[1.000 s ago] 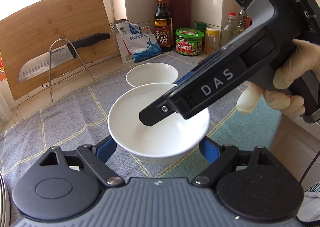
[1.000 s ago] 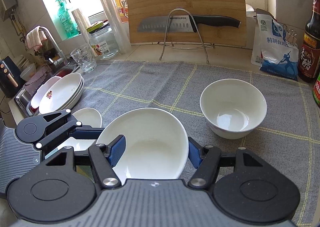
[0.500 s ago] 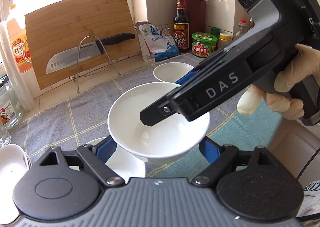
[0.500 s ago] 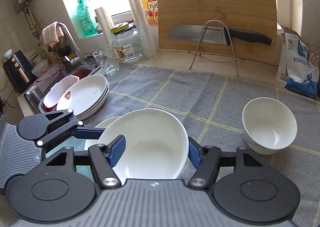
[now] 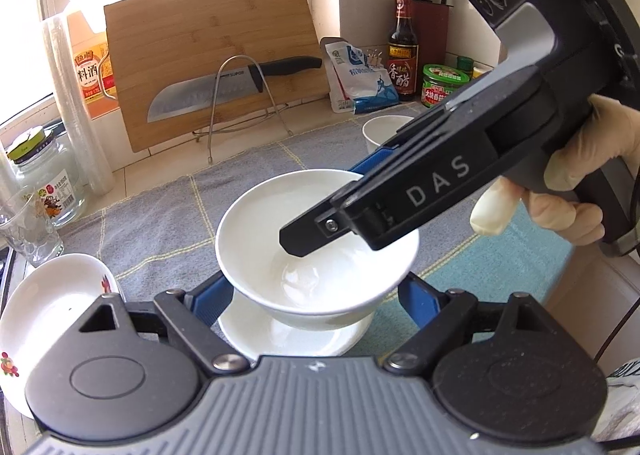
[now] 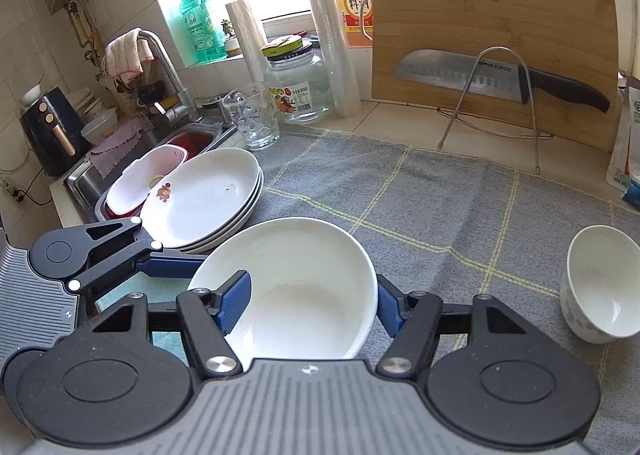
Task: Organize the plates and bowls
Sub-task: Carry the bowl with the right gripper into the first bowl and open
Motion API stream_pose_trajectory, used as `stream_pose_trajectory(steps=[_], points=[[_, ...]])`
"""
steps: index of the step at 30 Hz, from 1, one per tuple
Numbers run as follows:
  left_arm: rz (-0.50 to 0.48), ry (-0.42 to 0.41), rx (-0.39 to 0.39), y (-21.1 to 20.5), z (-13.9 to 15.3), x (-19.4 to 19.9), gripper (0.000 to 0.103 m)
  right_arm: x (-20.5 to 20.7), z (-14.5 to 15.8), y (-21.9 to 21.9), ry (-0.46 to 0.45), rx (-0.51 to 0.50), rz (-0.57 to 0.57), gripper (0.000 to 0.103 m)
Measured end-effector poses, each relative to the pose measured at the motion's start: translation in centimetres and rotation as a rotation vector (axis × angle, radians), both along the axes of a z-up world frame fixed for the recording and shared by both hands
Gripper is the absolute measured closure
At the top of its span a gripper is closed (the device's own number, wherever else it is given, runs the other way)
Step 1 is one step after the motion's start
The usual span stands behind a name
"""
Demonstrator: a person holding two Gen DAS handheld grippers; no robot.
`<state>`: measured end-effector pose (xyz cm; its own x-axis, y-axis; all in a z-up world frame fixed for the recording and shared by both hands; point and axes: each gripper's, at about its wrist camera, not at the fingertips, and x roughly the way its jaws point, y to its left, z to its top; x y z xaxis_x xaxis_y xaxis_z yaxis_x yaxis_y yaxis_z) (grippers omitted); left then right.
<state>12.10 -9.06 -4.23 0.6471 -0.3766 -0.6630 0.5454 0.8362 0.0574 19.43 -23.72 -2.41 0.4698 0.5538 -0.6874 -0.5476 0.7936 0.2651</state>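
A large white bowl (image 5: 280, 215) (image 6: 304, 267) is held between both grippers, just above a small white dish (image 5: 280, 335) on the cloth. My left gripper (image 5: 316, 295) is shut on the bowl's sides. My right gripper (image 6: 308, 303) is shut on the bowl's rim, one finger inside and one outside; it reaches in from the right in the left wrist view (image 5: 400, 195). A stack of white plates (image 6: 200, 203) (image 5: 48, 311) lies to the left. A smaller white bowl (image 6: 600, 283) (image 5: 384, 131) stands to the right.
A grey checked cloth (image 6: 420, 207) covers the counter. A cutting board (image 6: 492, 23), a knife on a wire stand (image 6: 496, 75), a glass (image 6: 252, 119), a jar (image 6: 298, 83), bottles and a sink (image 6: 160, 147) with dishes line the back and left.
Both grippers have carried the large bowl to the left, away from the smaller bowl and towards the plate stack. It now hangs over the small white dish.
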Motion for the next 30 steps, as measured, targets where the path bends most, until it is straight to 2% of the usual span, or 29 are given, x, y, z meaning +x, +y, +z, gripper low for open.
stream_pose_trajectory(steps=[14, 30], points=[[-0.007, 0.045, -0.001, 1.4, -1.4, 0.8, 0.014, 0.4, -1.6, 2.3, 0.026, -0.040, -0.017, 0.032], [-0.018, 0.068, 0.012, 1.1, -2.1, 1.3, 0.014, 0.6, -2.5, 2.2, 0.050, -0.039, -0.033, 0.031]])
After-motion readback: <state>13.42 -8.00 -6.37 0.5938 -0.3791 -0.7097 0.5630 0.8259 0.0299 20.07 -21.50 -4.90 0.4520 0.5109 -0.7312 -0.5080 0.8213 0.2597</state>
